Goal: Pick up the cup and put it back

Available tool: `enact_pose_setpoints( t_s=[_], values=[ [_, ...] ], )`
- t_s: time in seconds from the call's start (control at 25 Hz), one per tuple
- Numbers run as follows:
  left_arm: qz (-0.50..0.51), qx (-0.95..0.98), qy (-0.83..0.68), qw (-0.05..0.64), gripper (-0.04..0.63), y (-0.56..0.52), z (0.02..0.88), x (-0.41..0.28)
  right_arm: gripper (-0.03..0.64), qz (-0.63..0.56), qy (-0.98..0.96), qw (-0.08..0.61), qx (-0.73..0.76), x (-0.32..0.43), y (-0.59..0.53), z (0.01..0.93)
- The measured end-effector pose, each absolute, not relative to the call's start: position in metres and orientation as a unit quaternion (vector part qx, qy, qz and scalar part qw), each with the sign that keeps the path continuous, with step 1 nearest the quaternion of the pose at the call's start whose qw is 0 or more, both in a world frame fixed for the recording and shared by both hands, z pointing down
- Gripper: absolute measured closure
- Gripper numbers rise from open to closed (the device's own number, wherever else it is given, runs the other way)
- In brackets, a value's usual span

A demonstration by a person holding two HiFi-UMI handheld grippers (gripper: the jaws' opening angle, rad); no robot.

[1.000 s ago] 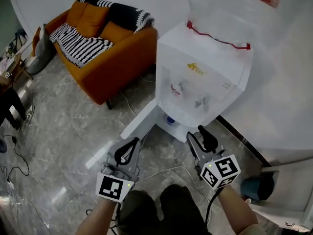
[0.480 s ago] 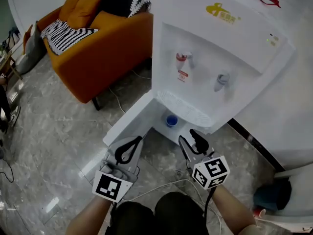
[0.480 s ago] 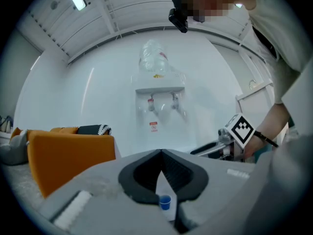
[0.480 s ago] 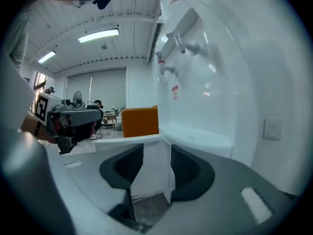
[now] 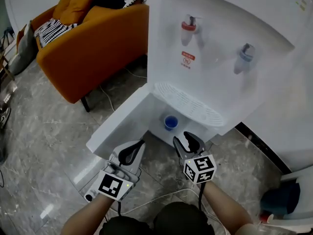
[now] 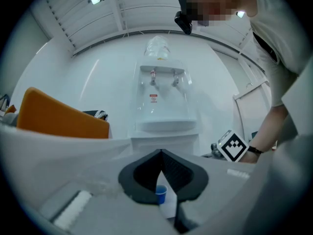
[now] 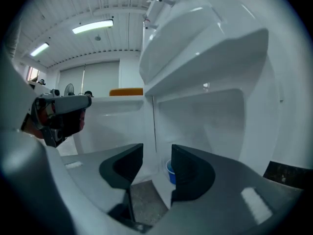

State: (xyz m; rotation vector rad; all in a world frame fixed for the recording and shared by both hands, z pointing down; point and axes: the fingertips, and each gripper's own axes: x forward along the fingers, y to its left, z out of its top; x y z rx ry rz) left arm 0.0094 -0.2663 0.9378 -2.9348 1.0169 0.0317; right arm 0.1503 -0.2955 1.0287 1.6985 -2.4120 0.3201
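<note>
A small blue cup (image 5: pixel 170 122) stands upright in the open lower compartment of the white water dispenser (image 5: pixel 220 48). My right gripper (image 5: pixel 188 141) is open and empty, just in front of the compartment, a short way from the cup. In the right gripper view the cup (image 7: pixel 170 172) shows past the gap, half hidden by the right jaw; the gripper (image 7: pixel 156 152) touches nothing. My left gripper (image 5: pixel 136 149) hangs lower left of the cup with its jaws together. In the left gripper view the cup (image 6: pixel 161 195) shows through the gap beneath the closed tips (image 6: pixel 161 153).
The compartment's white door (image 5: pixel 120 126) swings open to the left, close to my left gripper. A drip tray (image 5: pixel 188 104) juts out above the cup, under red (image 5: pixel 188 26) and blue (image 5: pixel 244 58) taps. An orange sofa (image 5: pixel 93 38) stands at the left. Cables (image 5: pixel 161 196) lie on the marble floor.
The head view has dropped and closed in on the dispenser. Both grippers have moved forward toward the open lower compartment, and the cup now lies just ahead of the right gripper.
</note>
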Motion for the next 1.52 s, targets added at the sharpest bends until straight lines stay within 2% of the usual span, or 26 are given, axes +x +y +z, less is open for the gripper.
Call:
enact_pose_setpoints(
  t_s=[0.32,0.8,1.04,1.52],
  values=[
    [-0.012,-0.939,0.345,-0.008,0.594,-0.301,1.009,0.020,0.426,0.118,-0.795,0.079,0.590,0.158,-0.328,1.091],
    [-0.009,-0.934,0.356,-0.016,0.594,-0.337,1.059,0.026,0.400,0.152,-0.763,0.096,0.621,0.174,-0.374,1.170],
    [-0.010,-0.936,0.353,-0.015,0.594,-0.350,1.072,0.037,0.367,0.147,-0.765,0.102,0.619,0.174,-0.391,1.180],
    [-0.014,-0.934,0.355,-0.033,0.594,-0.358,1.085,0.042,0.345,0.138,-0.769,0.117,0.613,0.170,-0.422,1.189]
  ],
)
